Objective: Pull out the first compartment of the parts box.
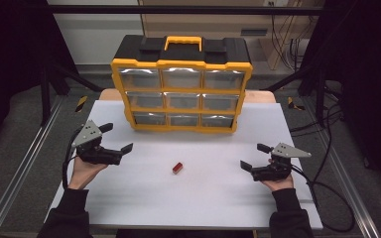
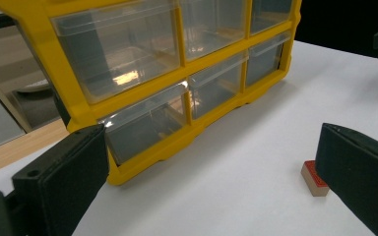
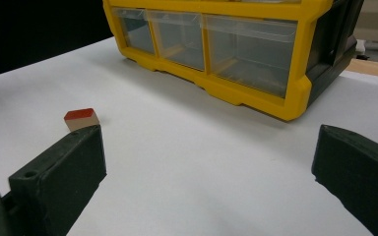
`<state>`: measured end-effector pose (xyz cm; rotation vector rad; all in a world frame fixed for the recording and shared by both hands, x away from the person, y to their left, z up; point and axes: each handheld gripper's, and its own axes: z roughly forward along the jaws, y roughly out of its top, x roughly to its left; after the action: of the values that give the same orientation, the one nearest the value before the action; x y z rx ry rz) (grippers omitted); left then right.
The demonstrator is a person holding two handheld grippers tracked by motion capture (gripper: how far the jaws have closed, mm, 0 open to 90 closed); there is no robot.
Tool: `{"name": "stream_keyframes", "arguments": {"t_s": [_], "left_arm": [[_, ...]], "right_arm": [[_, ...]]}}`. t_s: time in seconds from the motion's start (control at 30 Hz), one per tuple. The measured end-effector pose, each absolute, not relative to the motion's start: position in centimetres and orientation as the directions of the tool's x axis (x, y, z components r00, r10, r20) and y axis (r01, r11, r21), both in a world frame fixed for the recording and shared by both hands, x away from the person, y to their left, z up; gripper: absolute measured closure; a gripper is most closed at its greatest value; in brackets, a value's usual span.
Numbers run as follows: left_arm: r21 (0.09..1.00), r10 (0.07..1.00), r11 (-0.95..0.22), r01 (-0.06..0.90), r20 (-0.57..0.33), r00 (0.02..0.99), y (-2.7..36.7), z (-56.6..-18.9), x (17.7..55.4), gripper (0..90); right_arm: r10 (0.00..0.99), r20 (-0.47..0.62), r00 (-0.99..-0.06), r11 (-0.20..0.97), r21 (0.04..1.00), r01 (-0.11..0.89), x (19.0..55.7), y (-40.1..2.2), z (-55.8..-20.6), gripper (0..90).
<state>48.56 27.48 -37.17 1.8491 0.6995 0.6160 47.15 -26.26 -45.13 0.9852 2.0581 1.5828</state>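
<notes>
A small block with a red top and pale sides (image 1: pixel 177 167) lies on the white table between my two hands. A yellow and black drawer cabinet (image 1: pixel 181 84) with clear drawers, all closed, stands at the back. My left gripper (image 1: pixel 116 138) rests at the table's left, open and empty; in its own view the block (image 2: pixel 314 179) peeks out beside the right jaw and the cabinet (image 2: pixel 142 73) looms close. My right gripper (image 1: pixel 255 156) sits at the right, open and empty, with the block (image 3: pixel 81 118) just beyond its left jaw and the cabinet (image 3: pixel 236 49) farther off.
The white table top (image 1: pixel 198 198) runs wide in front of the cabinet. Metal rails (image 1: pixel 25 163) flank the table on both sides, and black cables (image 1: pixel 327 188) trail off to the right of my right hand.
</notes>
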Motion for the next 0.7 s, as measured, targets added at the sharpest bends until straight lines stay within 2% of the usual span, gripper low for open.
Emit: {"name": "stream_keyframes", "arguments": {"t_s": [0.7], "left_arm": [[0.913,0.697,-0.374,0.162,0.162,0.699,26.7,-35.8,49.4,0.0]], "right_arm": [[0.715,0.121,-0.689,0.135,0.942,0.307,47.1,-26.2,-45.2,0.4]]}}
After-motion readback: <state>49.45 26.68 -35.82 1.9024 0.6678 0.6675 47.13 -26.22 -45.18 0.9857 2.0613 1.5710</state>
